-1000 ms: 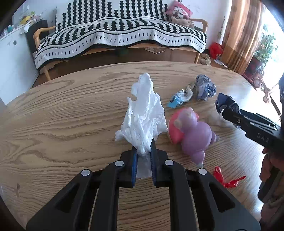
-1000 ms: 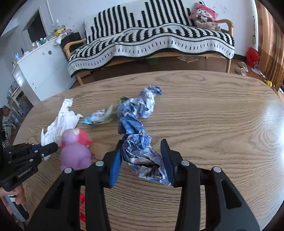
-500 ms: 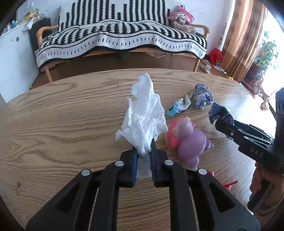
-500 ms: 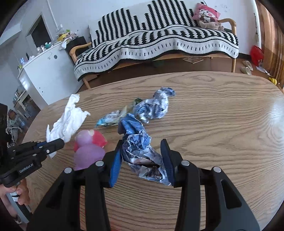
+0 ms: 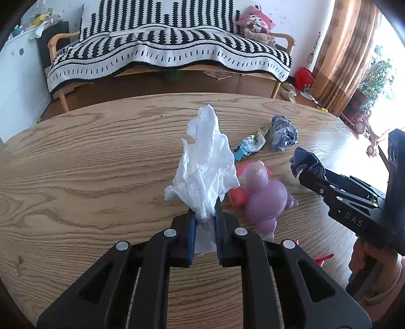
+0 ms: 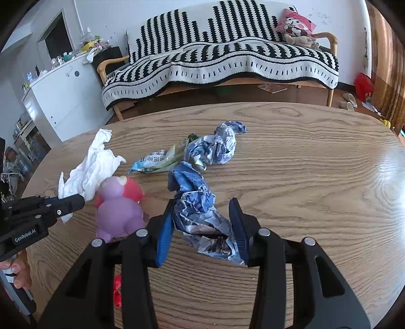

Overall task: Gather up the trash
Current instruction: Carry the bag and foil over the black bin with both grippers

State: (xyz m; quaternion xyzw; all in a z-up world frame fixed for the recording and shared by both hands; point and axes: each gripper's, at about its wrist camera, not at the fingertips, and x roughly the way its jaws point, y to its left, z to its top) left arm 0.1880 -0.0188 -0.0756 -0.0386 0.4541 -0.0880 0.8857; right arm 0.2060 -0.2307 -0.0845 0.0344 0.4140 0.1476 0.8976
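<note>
Lettering "GenRobot.AI" legible in white on black body of left gripper (image 6: 69,202) in right wrist view; "DAS" moulded on flank of right gripper (image 5: 301,168) in left wrist view. Dark characters printed on flat snack wrapper (image 6: 162,160), pale with blue end and green edge, not readable. Left jaws pressed nearly together, pinching lower end of white tissue (image 5: 206,164): soft, thin, heavily creased paper, rising in a ragged peak above the blue pads, clear of the table (image 5: 76,177). Right jaws part-spread, clamped on both sides of crumpled blue wrapper (image 6: 200,215): stiff, glossy, foil-like sheet with blue-white print, wadded into an irregular elongated lump, far end sticking out past the fingertips. Cannot tell whether that lump touches the wood. Second crumpled blue wrapper (image 6: 217,146) of same material lying on table farther out, touching the flat snack wrapper. Purple and pink toy (image 5: 263,194), smooth, rounded, rubbery-looking, lying on its side between the two grippers, just beside the tissue. Small red scrap (image 5: 321,259) on table near the toy, partly hidden by gripper frame. Table oval, light oak-grain surface, slight sheen on right side. Beyond it: wooden-armed sofa (image 6: 227,63) under black-and-white striped knitted throw, pink cartoon cushion (image 6: 295,24) at its right end.
</note>
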